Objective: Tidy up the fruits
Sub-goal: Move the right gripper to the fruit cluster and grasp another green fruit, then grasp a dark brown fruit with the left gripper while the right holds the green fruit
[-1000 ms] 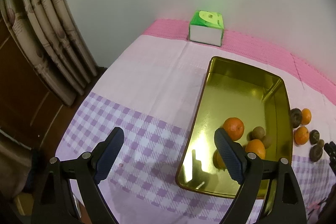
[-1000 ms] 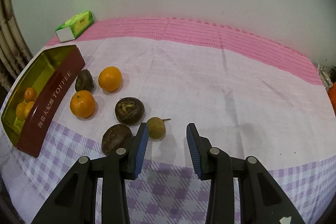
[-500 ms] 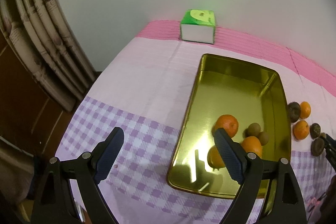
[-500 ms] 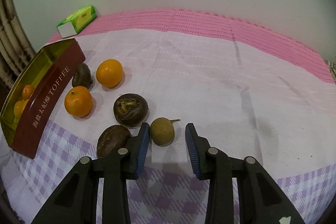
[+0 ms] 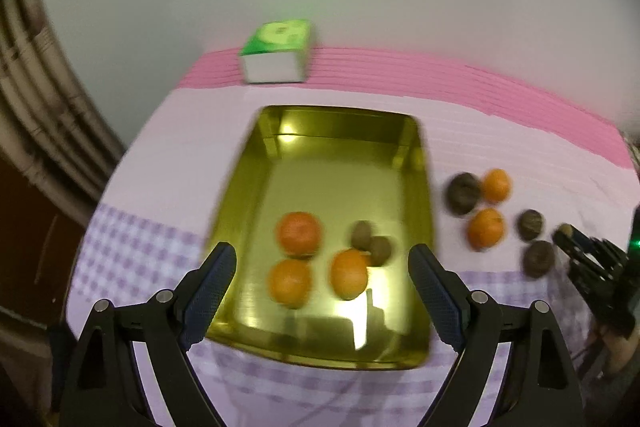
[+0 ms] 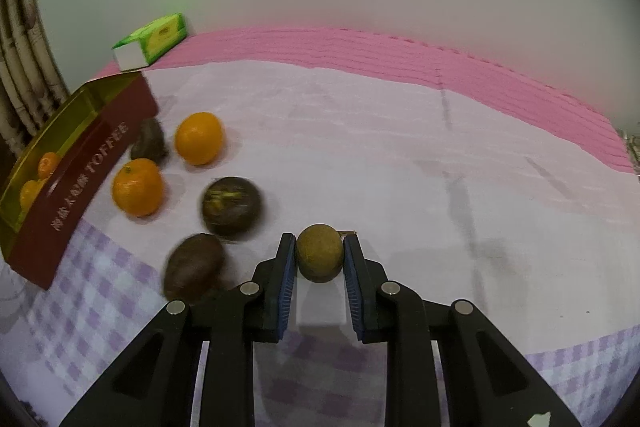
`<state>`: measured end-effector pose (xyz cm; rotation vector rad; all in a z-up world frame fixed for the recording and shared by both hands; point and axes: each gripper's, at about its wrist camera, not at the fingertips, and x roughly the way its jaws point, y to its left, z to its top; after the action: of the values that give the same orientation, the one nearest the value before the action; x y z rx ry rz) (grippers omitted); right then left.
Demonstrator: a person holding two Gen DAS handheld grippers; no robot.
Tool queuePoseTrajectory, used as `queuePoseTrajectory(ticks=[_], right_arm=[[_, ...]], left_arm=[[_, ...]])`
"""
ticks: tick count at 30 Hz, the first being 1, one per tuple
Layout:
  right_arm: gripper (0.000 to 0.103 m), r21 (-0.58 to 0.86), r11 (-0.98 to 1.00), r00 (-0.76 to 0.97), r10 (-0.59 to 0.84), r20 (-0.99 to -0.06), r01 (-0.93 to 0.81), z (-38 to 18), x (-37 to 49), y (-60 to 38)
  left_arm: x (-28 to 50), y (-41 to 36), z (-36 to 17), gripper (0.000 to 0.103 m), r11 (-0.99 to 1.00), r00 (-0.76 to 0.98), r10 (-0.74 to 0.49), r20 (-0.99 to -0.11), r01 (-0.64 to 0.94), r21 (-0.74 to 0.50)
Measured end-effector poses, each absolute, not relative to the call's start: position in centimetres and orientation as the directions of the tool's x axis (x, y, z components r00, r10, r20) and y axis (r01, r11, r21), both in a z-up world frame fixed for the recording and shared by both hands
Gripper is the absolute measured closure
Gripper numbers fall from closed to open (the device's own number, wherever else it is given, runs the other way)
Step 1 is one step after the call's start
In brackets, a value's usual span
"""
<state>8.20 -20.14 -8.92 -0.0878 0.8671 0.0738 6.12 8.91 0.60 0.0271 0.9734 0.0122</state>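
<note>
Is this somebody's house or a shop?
Probably a home: a table with a pink and purple-checked tablecloth, curtains by the wall, a green tissue box and a toffee tin holding fruit.

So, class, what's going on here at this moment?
A person with a gripper in each hand is sorting fruit into a gold tin. The right gripper is shut on a small brown fruit on the tablecloth. The left gripper hangs open over the tin, which holds three oranges. Two oranges and three dark fruits lie outside.

Home, curtains [image 5: 24, 75], tablecloth [image 6: 360, 147] (pink, checked)
</note>
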Motion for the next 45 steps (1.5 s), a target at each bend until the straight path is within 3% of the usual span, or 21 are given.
queuePoseTrajectory(ticks=[8, 15, 26, 28, 33, 40, 45], right_arm=[[0.081, -0.102, 0.995, 0.659, -0.076, -0.748, -0.001, -8.9, 7.3, -25.2], [0.081, -0.071, 0.996, 0.657, -0.086, -0.749, 0.049, -8.8, 7.1, -27.8], [0.081, -0.045, 0.998, 0.656, -0.066, -0.752, 0.05, -8.8, 6.7, -28.6], [0.081, -0.043, 0.998, 0.656, -0.065, -0.752, 0.05, -8.8, 6.7, -28.7], [0.08, -0.041, 0.998, 0.656, -0.063, -0.753, 0.049, -8.8, 6.7, -28.6], [0.08, -0.038, 0.998, 0.655, -0.061, -0.753, 0.049, -8.8, 6.8, -28.5], [0.08, -0.038, 0.998, 0.655, -0.061, -0.753, 0.049, -8.8, 6.8, -28.5]], left_arm=[[6.4, 0.3, -0.9, 0.015, 0.984, 0.503, -0.116, -0.856, 0.178, -0.029], [6.4, -5.4, -3.4, 0.015, 0.952, 0.443, -0.206, -0.872, 0.296, -0.075], [8.5, -9.9, -6.1, 0.016, 0.943, 0.389, -0.218, -0.895, 0.321, -0.09], [8.8, -10.5, -6.5, 0.019, 0.941, 0.382, -0.216, -0.898, 0.327, -0.087], [9.4, -11.2, -7.4, 0.039, 0.94, 0.357, -0.214, -0.909, 0.329, -0.092], [9.8, -11.4, -8.0, 0.048, 0.94, 0.338, -0.226, -0.913, 0.321, -0.114], [9.5, -11.6, -7.7, 0.061, 0.929, 0.335, -0.246, -0.909, 0.349, -0.123]])
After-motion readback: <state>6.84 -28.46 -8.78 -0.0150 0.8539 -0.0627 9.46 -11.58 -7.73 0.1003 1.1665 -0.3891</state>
